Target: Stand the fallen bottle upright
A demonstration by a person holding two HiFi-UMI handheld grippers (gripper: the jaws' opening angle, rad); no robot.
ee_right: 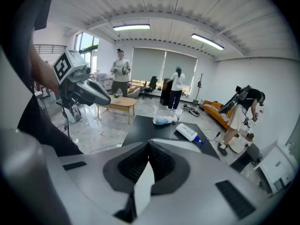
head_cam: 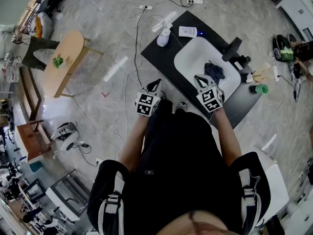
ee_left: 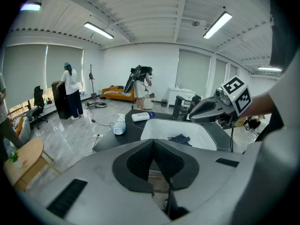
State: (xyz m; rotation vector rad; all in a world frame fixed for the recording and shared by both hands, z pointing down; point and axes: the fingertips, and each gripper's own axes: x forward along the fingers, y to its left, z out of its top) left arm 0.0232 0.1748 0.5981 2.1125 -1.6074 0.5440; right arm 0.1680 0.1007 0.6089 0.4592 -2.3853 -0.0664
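Observation:
On the black table ahead of me, two bottles lie on their sides. One is a clear spray bottle holding blue liquid. The other, a white bottle with a blue cap, rests just behind the white basin. A dark cloth is in the basin. My left gripper is shut and empty, held short of the table's near edge. My right gripper hovers over the basin's near rim, its jaws closed together with nothing in them.
A black faucet-like fixture stands at the basin's right. A green cup and small items sit past the table's right end. Cables trail over the floor. A wooden side table stands to the left. Several people are in the room.

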